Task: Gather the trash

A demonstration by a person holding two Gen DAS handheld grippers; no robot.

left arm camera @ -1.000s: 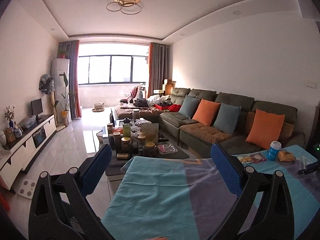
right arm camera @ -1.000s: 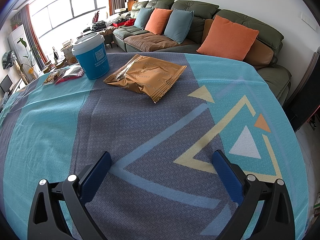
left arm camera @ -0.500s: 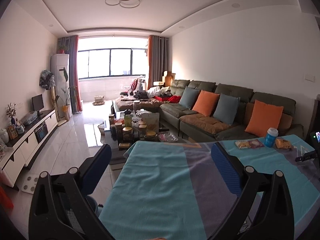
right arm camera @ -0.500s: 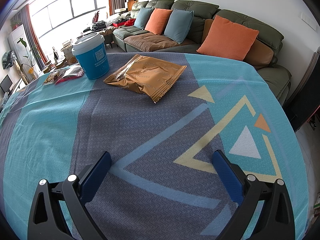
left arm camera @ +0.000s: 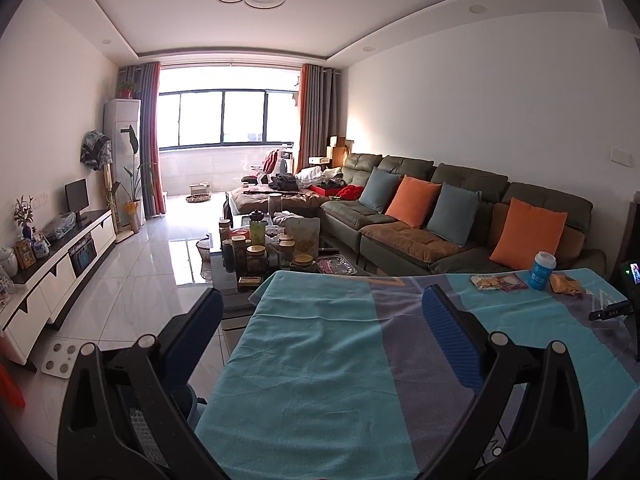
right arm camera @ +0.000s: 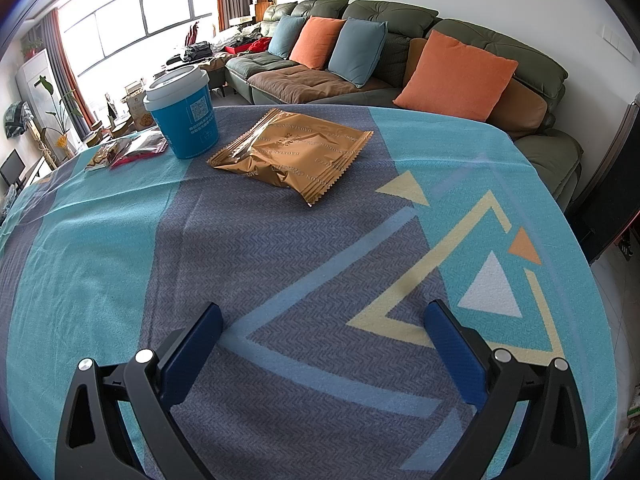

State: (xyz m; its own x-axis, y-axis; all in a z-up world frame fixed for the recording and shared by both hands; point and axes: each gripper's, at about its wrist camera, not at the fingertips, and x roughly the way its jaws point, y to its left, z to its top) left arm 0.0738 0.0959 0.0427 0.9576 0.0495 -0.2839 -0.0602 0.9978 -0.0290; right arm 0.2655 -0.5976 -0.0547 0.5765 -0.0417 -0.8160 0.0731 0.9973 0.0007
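A gold snack wrapper [right arm camera: 292,152] lies flat on the blue patterned tablecloth [right arm camera: 280,264]. A blue paper cup with a white lid [right arm camera: 182,114] stands upright just left of it, and a clear and red wrapper [right arm camera: 128,152] lies further left. My right gripper [right arm camera: 322,320] is open and empty, low over the cloth, short of the gold wrapper. My left gripper [left arm camera: 320,312] is open and empty at the table's left end. In the left wrist view the cup [left arm camera: 543,270], gold wrapper [left arm camera: 565,284] and clear wrapper [left arm camera: 498,282] sit far right.
A green sofa [right arm camera: 400,60] with orange and blue cushions runs behind the table. A cluttered coffee table [left arm camera: 272,252] with jars stands beyond the table's left end. A blue bin [left arm camera: 188,404] shows partly under the left gripper. A black stand [left arm camera: 612,312] sits at the far right.
The left gripper has pulled back and risen, so more of the tablecloth and the floor shows. The right gripper has not moved.
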